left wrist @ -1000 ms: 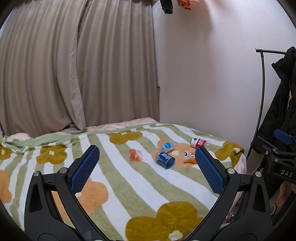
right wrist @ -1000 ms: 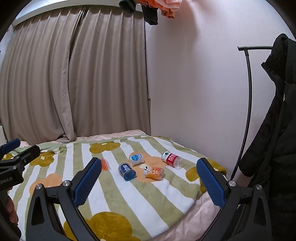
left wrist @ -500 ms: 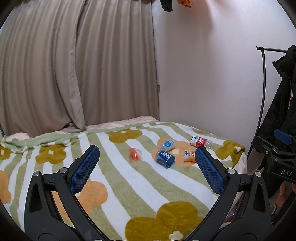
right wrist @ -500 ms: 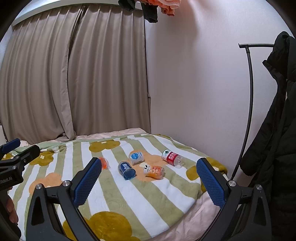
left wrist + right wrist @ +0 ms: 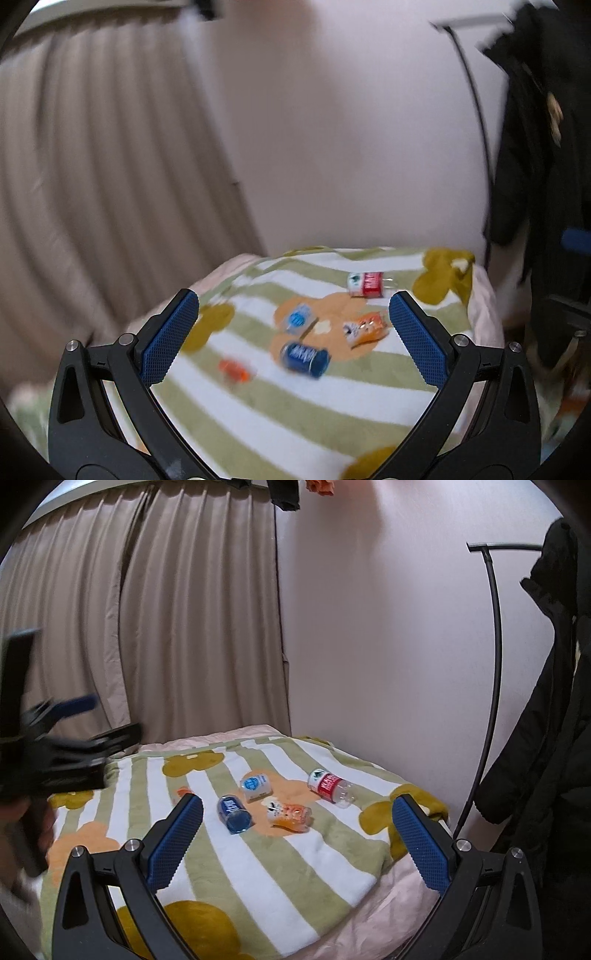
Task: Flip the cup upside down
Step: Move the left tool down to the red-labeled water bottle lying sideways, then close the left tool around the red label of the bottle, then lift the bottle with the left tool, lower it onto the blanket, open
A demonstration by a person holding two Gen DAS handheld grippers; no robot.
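A dark blue cup (image 5: 305, 359) (image 5: 234, 813) lies on its side on the striped bed blanket (image 5: 280, 410) (image 5: 258, 853). A small orange cup (image 5: 233, 369) lies to its left; in the right wrist view only its edge (image 5: 182, 792) shows behind my finger. My left gripper (image 5: 293, 338) is open and empty, well short of the cups; the view is blurred. My right gripper (image 5: 297, 834) is open and empty, above the blanket's near part. The left gripper also shows at the left of the right wrist view (image 5: 55, 738).
A light blue-labelled cup (image 5: 255, 785), an orange packet-like cup (image 5: 290, 815) and a red-labelled bottle (image 5: 330, 782) lie beside the blue cup. Curtains hang behind the bed. A coat rack pole (image 5: 493, 686) with a black coat (image 5: 546, 701) stands at the right. The blanket edge drops off at the right.
The left gripper has swung right and forward, so its view is blurred and the cups sit between its fingers. The right gripper has moved slightly closer to the bed.
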